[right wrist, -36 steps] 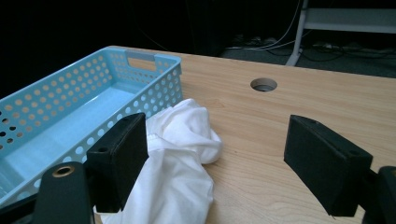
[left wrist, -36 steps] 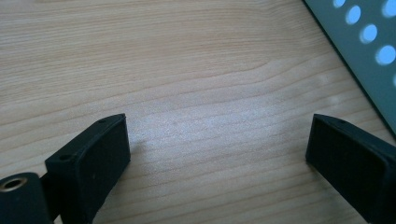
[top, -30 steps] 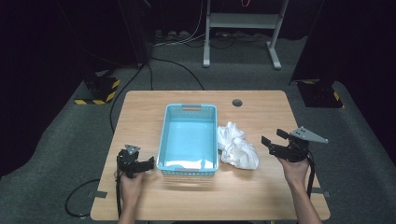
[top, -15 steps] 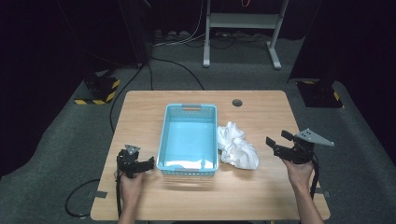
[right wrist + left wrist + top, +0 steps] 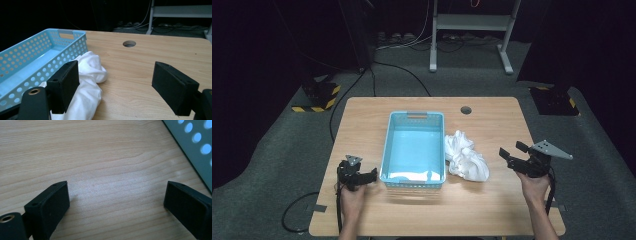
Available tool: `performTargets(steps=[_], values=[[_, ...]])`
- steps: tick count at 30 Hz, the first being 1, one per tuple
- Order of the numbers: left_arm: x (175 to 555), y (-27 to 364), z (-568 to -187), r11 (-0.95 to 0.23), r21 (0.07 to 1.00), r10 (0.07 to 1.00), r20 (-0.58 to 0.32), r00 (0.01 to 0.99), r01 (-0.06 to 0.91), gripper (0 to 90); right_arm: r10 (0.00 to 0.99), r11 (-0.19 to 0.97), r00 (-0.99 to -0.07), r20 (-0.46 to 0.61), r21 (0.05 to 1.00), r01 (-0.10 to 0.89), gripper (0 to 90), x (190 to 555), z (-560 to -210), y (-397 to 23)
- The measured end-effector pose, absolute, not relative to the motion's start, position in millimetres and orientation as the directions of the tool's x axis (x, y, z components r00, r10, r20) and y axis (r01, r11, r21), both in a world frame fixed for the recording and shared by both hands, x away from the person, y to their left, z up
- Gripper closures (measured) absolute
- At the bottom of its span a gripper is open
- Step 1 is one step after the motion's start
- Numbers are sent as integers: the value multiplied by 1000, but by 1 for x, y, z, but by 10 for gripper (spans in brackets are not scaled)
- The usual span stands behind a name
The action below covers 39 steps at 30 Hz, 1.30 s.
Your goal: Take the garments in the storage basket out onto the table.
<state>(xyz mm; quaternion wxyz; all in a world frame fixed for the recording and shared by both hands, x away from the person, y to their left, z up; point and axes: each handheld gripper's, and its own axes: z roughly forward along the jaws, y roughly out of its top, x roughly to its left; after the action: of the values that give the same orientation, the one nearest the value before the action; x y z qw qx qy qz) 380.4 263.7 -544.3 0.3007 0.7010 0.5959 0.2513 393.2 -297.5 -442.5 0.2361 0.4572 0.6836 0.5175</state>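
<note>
White cloth (image 5: 466,161) is lying crumpled on desk (image 5: 492,210) just right of blue basket (image 5: 414,148), nothing packed yet. Left hand-held gripper (image 5: 371,175) and right hand-held gripper (image 5: 507,156) are both hanging released, grasping nothing.

Right gripper sinks and draws back at the table's right edge

Over the past second the person's right gripper (image 5: 512,156), jaws spread wide, has drifted lower and nearer the person, opening a wider stretch of bare table (image 5: 492,125) between it and the crumpled white cloth (image 5: 465,160); its grey plate has moved with it toward the table's edge.
</note>
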Motion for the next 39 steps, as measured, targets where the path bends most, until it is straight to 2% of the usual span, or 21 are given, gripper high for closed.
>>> performTargets(steps=[11, 25, 39], values=[[380, 264, -544, -109, 721, 987, -6, 164, 684, 64, 875, 59, -461, 146, 914, 401, 219, 392, -453, -294], [380, 264, -544, -109, 721, 987, -6, 163, 684, 65, 894, 153, -439, 88, 862, 484, 223, 396, -488, -280], [380, 264, -544, -109, 721, 987, -6, 163, 684, 65, 935, 189, -353, 47, 774, 604, 224, 406, -524, -279]])
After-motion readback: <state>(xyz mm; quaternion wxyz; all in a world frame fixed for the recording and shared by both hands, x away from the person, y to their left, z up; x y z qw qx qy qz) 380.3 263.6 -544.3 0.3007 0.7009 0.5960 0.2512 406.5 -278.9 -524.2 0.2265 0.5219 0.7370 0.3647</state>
